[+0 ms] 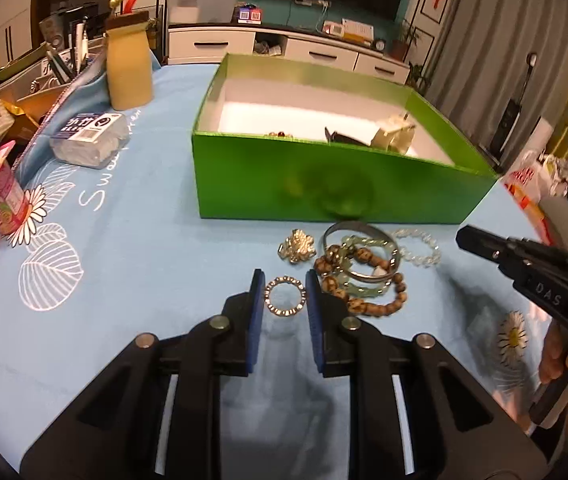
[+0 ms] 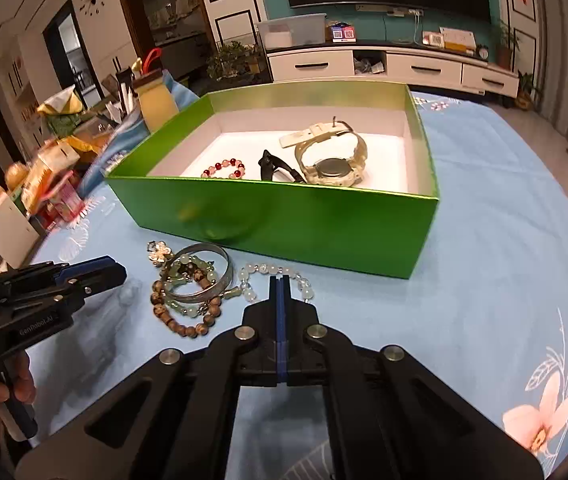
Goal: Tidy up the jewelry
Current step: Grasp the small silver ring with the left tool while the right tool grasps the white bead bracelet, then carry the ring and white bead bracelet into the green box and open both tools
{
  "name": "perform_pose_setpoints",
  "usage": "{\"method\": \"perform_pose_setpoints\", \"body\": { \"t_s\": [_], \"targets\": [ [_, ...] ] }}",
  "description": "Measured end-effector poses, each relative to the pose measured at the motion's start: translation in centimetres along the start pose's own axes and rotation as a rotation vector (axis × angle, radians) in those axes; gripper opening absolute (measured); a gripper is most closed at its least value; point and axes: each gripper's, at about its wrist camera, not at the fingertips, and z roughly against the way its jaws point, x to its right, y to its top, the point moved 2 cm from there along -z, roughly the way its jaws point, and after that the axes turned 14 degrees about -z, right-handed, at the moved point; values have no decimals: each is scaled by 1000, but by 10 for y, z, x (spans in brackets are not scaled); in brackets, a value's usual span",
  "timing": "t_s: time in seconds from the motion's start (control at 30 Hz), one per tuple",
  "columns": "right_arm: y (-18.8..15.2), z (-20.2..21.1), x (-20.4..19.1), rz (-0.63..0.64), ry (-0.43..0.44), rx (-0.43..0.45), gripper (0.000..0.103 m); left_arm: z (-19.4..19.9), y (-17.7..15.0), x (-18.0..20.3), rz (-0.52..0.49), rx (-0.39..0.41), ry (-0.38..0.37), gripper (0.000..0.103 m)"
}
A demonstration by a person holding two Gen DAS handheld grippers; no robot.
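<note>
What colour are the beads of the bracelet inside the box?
Red and pale pink beaded bracelet, clearest in the right wrist view.

Left claw [image 1: 284, 280] low over worktop [image 1: 144, 264], jaws parted, fingers level. Right claw [image 2: 282, 280] beside it, jaws pressed together, gripped from below by hand [image 1: 567, 364].

The green box's [image 1: 339, 184] near wall hides most of the watch [image 1: 393, 136].

1. On the counter [image 2: 503, 240]: box [image 2: 284, 220] at the middle, jewelry pile [image 2: 192, 280] just before its front wall.
2. Inside the box: beaded bracelet [image 2: 224, 169] left, watch [image 2: 331, 156] right.
3. Between left gripper [image 1: 284, 296] fingers: ring [image 1: 286, 296], left of the pile.
4. Behind the box: cabinet [image 2: 391, 66].
</note>
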Motion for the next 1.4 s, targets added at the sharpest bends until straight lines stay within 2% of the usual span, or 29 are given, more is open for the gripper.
{"method": "perform_pose_setpoints", "body": {
  "t_s": [0.2,0.3,0.5,0.6,0.7,0.83,0.93,1.07,1.4],
  "targets": [
    [-3,-3,7,-34,3,-40,0,11,2,-1,26,17,-16,20],
    [-4,-14,5,-25,-29,-68,12,13,0,2,34,10,-15,20],
    [2,-40,-1,17,-95,-74,12,12,-1,3,37,5,-22,20],
    [-1,-45,-11,116,-152,-48,9,12,-1,1,41,2,-25,20],
    [-4,-43,-12,148,-164,-43,7,12,-1,1,48,5,-30,20],
    [-6,-27,-9,113,-108,-13,7,17,2,5,36,14,-36,20],
    [1,4,-12,87,-16,35,7,24,8,7,26,33,-40,20],
    [16,35,-12,61,61,68,7,34,16,12,14,62,-45,20],
    [53,87,-9,11,147,160,7,53,46,20,-13,108,-77,20]
  ]
}}
